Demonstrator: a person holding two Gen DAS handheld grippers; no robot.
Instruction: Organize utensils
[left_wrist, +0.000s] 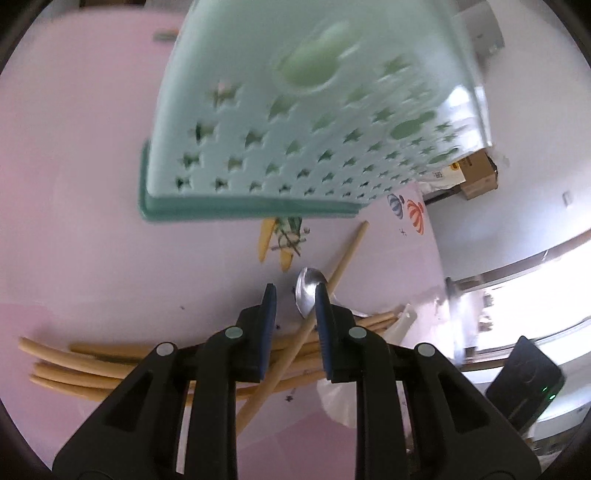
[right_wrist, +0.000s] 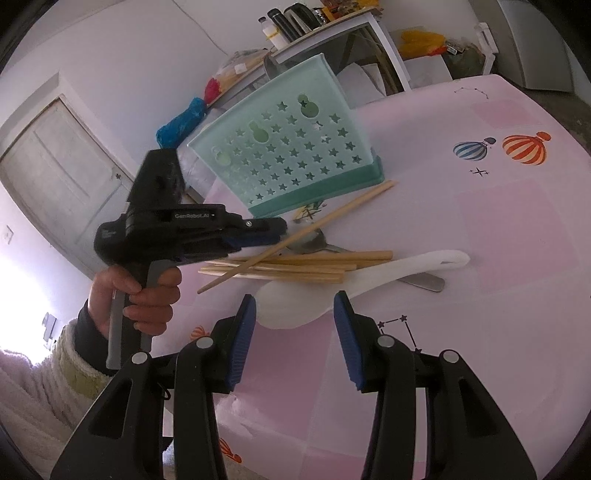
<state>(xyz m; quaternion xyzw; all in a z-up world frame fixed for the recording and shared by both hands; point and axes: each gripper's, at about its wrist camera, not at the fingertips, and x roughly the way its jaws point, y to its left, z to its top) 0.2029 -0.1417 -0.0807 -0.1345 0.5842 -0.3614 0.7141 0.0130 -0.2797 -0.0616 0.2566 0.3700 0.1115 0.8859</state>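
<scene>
A mint green utensil holder (right_wrist: 295, 155) with star holes stands on the pink table; it fills the top of the left wrist view (left_wrist: 295, 122). Below it lie several bamboo chopsticks (right_wrist: 295, 264), a metal spoon (right_wrist: 312, 242) and a white plastic rice paddle (right_wrist: 332, 291). My left gripper (left_wrist: 295, 306) hovers over the pile with its jaws partly apart, empty; one chopstick (left_wrist: 314, 314) and the spoon (left_wrist: 308, 291) lie between its fingers. It also shows in the right wrist view (right_wrist: 273, 232). My right gripper (right_wrist: 293, 317) is open, empty, just before the paddle.
A pink tablecloth (right_wrist: 498, 229) with balloon prints covers the table. Behind it are a door (right_wrist: 62, 155), a shelf with bottles and bags (right_wrist: 295, 26) and a cardboard box (left_wrist: 476, 173). A black device (left_wrist: 524, 380) sits at the right.
</scene>
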